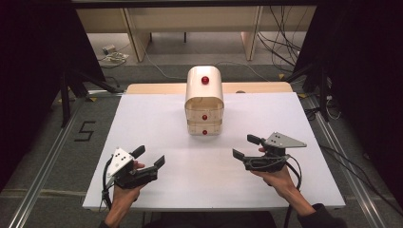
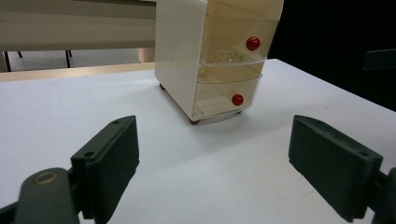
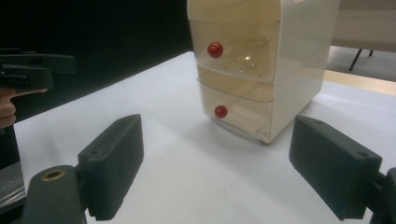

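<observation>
Spread tools [image 1: 151, 158] [image 1: 244, 147] before drawer unit [image 1: 204, 102].

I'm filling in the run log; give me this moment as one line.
left gripper: open, holds nothing | right gripper: open, holds nothing | drawer unit: upright on table, drawers shut, untouched

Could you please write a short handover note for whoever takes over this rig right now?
Left gripper: open, holding nothing, near the table's front edge.
Right gripper: open, holding nothing, also near the front.
Cream drawer cabinet stands mid-table toward the back, red knobs facing the person; all drawers look closed. Something small shows through the middle drawer.
Done: nothing visible.
Left: probably reach in and open a drawer.
</observation>
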